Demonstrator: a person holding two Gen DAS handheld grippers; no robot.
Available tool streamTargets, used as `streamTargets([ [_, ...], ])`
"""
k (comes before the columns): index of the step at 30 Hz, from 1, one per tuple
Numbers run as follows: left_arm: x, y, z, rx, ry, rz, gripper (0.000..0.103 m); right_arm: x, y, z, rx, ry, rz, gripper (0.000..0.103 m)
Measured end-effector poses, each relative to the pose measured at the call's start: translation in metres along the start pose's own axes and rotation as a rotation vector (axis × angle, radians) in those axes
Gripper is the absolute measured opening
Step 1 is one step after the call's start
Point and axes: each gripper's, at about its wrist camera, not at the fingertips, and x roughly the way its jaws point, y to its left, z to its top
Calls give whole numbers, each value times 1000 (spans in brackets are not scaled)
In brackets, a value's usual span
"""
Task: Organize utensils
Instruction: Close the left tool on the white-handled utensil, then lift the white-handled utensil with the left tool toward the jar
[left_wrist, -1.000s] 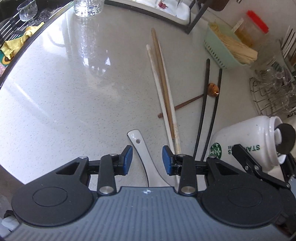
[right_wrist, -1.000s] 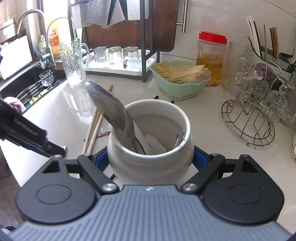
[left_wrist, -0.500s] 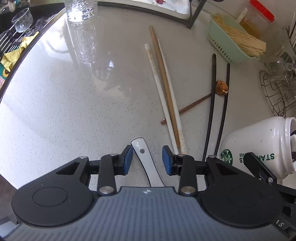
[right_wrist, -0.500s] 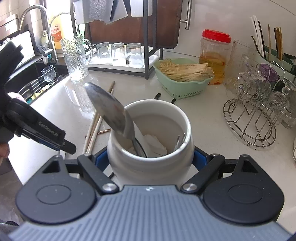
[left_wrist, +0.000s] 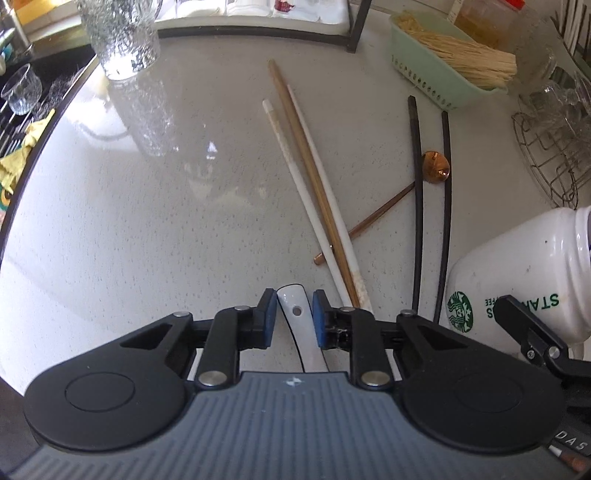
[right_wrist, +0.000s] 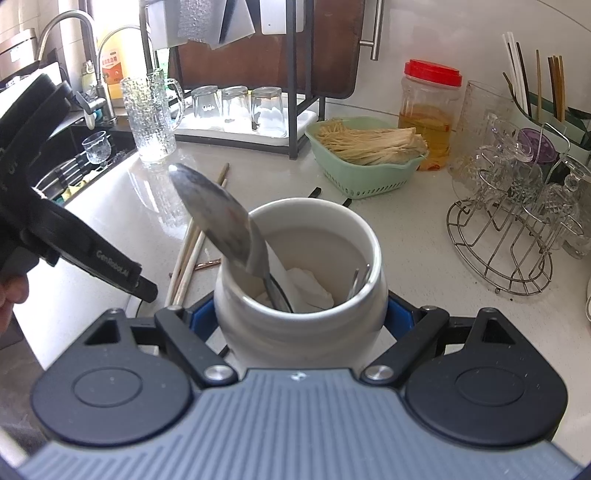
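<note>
A white ceramic spoon (left_wrist: 295, 310) lies on the pale counter, its handle end with a hole between the blue pads of my left gripper (left_wrist: 294, 319). The jaws are closing around the handle; thin gaps still show on both sides. My right gripper (right_wrist: 301, 317) is shut on a white Starbucks jar (right_wrist: 303, 332), tilted, also the white Starbucks jar (left_wrist: 517, 280) at the right of the left wrist view. A metal spoon (right_wrist: 218, 218) sticks out of it. White and wooden chopsticks (left_wrist: 314, 184), black chopsticks (left_wrist: 417, 206) and a small copper spoon (left_wrist: 436, 166) lie loose on the counter.
A green basket of dried noodles (left_wrist: 424, 70) and a red-lidded jar (right_wrist: 430, 114) stand at the back. A tall glass mug (left_wrist: 122, 37) stands near the sink (left_wrist: 22, 92) on the left. A wire rack with glasses (right_wrist: 509, 229) stands at the right.
My left gripper slid back along the white spoon's handle toward its end, rolled slightly, and its jaws narrowed around it. The right gripper and jar stayed still.
</note>
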Motion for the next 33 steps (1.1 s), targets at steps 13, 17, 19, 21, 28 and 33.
streamTargets([
  [13, -15, 6, -1, 15, -40, -63, 19, 3, 0, 2, -10, -4, 2, 91],
  [17, -24, 6, -5, 17, -56, -86, 19, 4, 1, 2, -8, -5, -6, 91],
  [19, -30, 5, -5, 25, -65, -94, 19, 4, 1, 2, -6, -5, -8, 91],
  [21, -38, 5, -6, 28, -74, -114, 19, 4, 2, 2, -6, -5, -12, 91],
  [28, -72, 0, -5, 61, -138, -184, 19, 5, 3, 2, -4, -8, -21, 91],
  [33, -89, -7, -6, 87, -162, -234, 19, 5, 4, 1, -9, -13, -28, 91],
])
